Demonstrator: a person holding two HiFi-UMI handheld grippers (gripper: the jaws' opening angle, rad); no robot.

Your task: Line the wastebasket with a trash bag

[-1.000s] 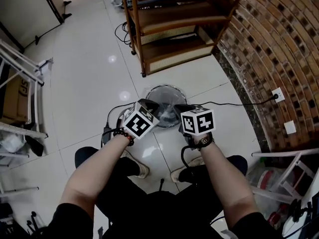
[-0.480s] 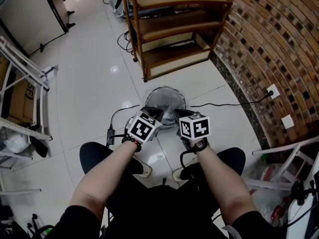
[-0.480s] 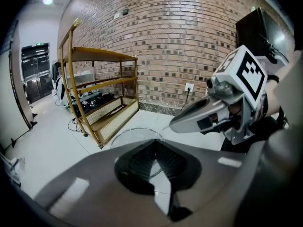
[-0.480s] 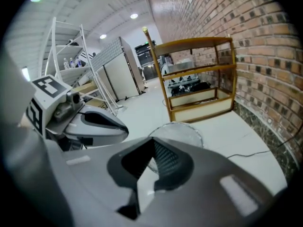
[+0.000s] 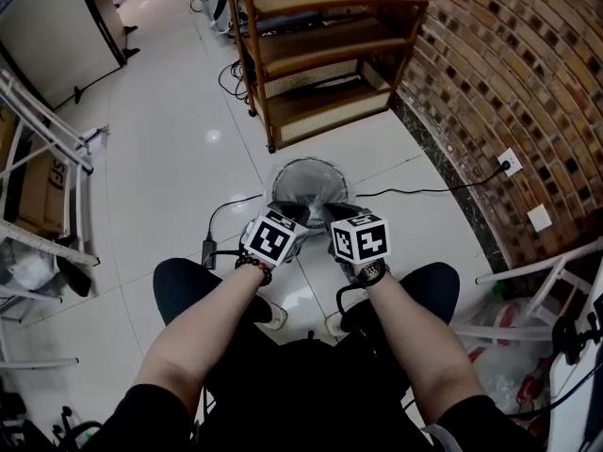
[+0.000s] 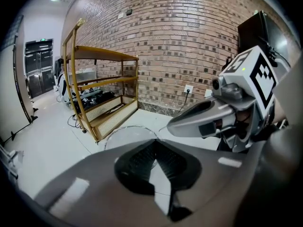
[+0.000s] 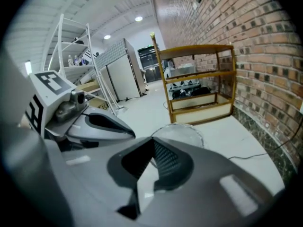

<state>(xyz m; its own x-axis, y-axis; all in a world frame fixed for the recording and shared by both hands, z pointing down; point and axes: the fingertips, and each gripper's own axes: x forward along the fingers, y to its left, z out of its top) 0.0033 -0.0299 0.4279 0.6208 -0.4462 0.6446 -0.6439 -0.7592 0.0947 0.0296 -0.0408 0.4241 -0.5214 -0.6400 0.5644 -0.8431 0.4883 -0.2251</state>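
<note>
Since a second back, both grippers have drawn off the wastebasket toward our knees and closed in on each other. Their marker cubes overlapped its near rim then; now they sit just short of it.

Head view: the wastebasket stands upright on the tiles, mouth up, so its long axis is vertical. The wooden shelf is on its far side and we're on the near side. The clear trash bag shows as glossy film in and over the mouth; we can't tell how much of the rim it covers. The left gripper and right gripper sit side by side just short of the near rim, pitched down, noses converging on the basket. Neither is clearly nearer, so call it even. Our forearms run roughly parallel over the lap.

Left gripper view: the left gripper has its jaws pressed together. There's a pale sliver at the seam, either bag film or floor, and we can't tell which. The basket is just beyond the tips, with the right gripper's nose alongside at the same near rim.

Right gripper view: the right gripper is also closed, with the same ambiguous sliver. The basket is just past the tips, and the left gripper is beside it on the near side.

Our read: the next reach is forward and down to the near rim, an equal stretch for both hands, which then part around the mouth.
</note>
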